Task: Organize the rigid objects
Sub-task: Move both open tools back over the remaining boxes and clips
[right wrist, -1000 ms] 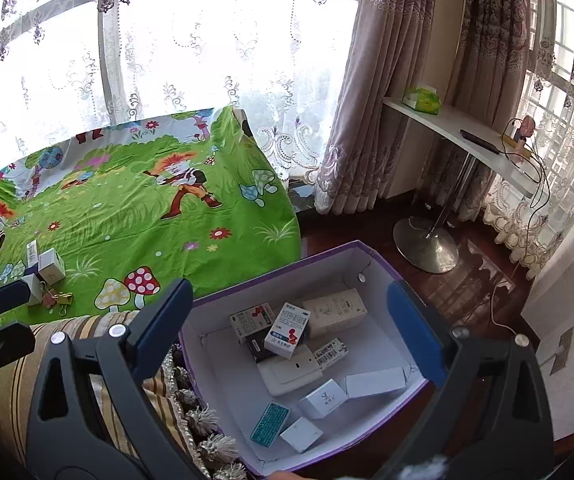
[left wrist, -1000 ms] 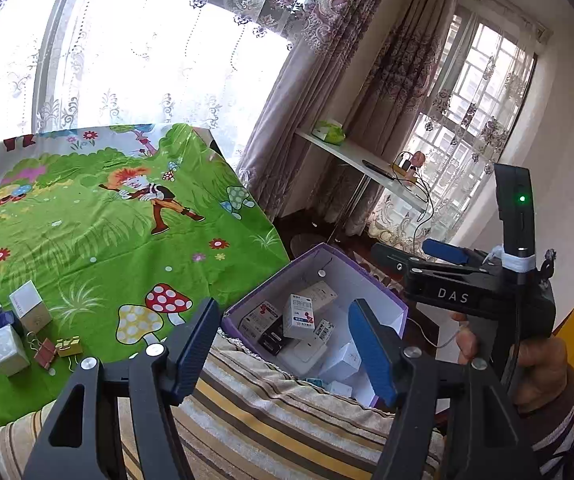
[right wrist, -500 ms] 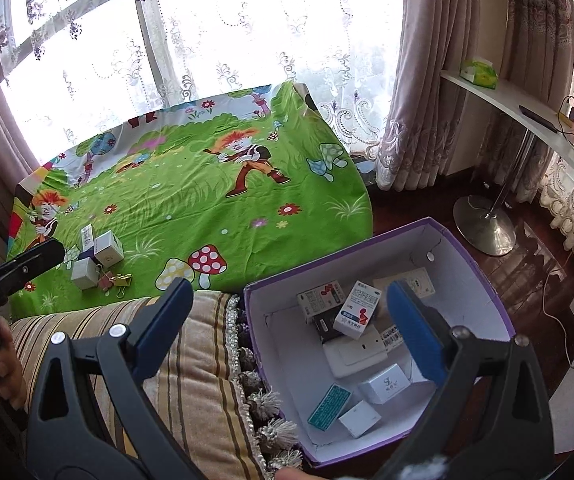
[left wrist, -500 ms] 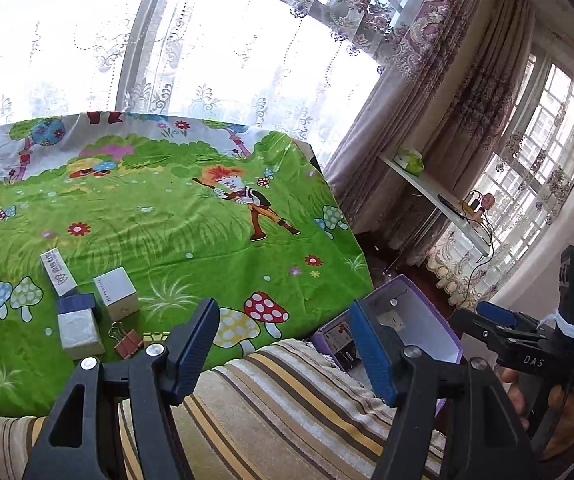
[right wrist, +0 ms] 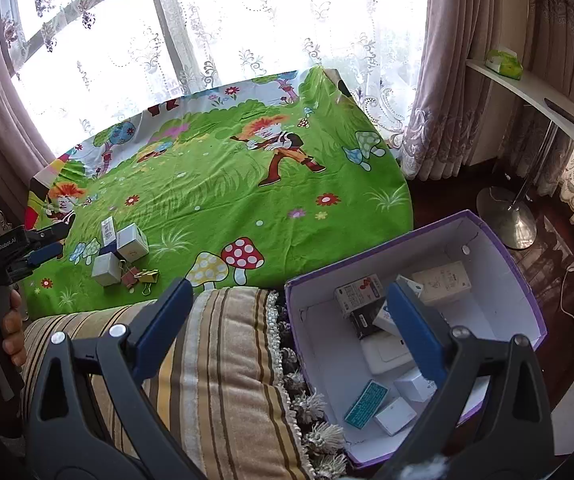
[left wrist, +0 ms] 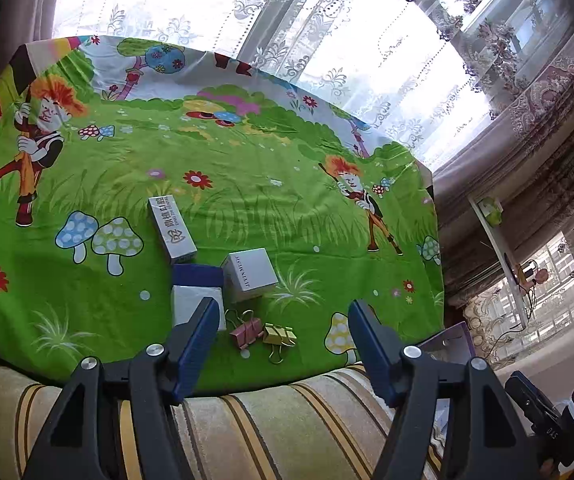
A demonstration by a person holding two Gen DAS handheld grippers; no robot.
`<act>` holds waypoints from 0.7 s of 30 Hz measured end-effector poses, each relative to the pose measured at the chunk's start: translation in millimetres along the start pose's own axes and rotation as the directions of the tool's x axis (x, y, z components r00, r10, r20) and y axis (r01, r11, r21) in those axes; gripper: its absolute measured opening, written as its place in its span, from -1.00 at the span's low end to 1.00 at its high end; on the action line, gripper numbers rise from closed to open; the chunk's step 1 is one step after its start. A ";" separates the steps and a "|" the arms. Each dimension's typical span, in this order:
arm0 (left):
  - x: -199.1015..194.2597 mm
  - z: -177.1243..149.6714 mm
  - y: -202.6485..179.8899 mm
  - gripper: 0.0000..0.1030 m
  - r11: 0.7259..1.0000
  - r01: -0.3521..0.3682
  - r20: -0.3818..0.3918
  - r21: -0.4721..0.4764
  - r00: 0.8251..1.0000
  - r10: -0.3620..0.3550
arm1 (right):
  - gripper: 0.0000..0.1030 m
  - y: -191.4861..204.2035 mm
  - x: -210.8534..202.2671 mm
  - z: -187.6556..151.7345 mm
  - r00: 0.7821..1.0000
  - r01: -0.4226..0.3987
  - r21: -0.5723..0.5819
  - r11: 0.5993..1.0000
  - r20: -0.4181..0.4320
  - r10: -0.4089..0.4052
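Tongs both gape wide and empty: your left gripper [left wrist: 281, 320] lines up on the small boxes [left wrist: 223, 276] and binder clips [left wrist: 263, 334] on the green sheet, your right gripper [right wrist: 299, 320] waits by the purple bin [right wrist: 499, 248].

On the bed [left wrist: 247, 184], a long box [left wrist: 171, 229] lies at 11 o'clock of a cube box [left wrist: 249, 274]. Two more boxes [left wrist: 197, 288] sit stacked, it seems, touching the cube at its 9 o'clock. Two clips [left wrist: 263, 334] lie at its 6 o'clock. The bin [right wrist: 499, 256] stands off the bed at 4 o'clock, with boxes [right wrist: 391, 328] in it.
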State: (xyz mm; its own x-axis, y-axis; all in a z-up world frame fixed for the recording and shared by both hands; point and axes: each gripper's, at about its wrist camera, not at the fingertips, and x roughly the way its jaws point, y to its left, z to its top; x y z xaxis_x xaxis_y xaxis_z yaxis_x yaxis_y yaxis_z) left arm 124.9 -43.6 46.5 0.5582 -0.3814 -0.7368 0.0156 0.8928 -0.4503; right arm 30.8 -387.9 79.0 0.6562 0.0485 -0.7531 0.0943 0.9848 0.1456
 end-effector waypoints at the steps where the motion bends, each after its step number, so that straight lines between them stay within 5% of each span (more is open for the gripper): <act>1: 3.0 0.8 4.9 0.31 1.000 -0.010 -0.011 -0.013 1.000 0.010 | 0.91 4.7 3.0 0.7 1.000 -0.006 -0.002 1.000 -0.010 0.006; 12: 45.9 -2.1 45.4 0.13 0.993 -0.100 -0.153 -0.069 0.984 0.089 | 0.91 69.4 49.3 8.0 0.985 -0.119 -0.037 0.992 -0.130 0.113; 21: 64.4 -1.9 51.8 0.06 0.990 -0.129 -0.192 -0.054 0.975 0.117 | 0.91 120.6 97.9 11.1 0.962 -0.151 -0.076 0.986 -0.241 0.128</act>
State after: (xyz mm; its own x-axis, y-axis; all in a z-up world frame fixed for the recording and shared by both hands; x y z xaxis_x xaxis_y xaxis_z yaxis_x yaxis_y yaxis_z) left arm 160.1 -22.4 -25.3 0.3869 -0.3134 -0.8672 -0.1016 0.9203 -0.3779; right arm 114.7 -266.2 29.9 0.4631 0.2132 -0.8603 -0.0631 0.9761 0.2079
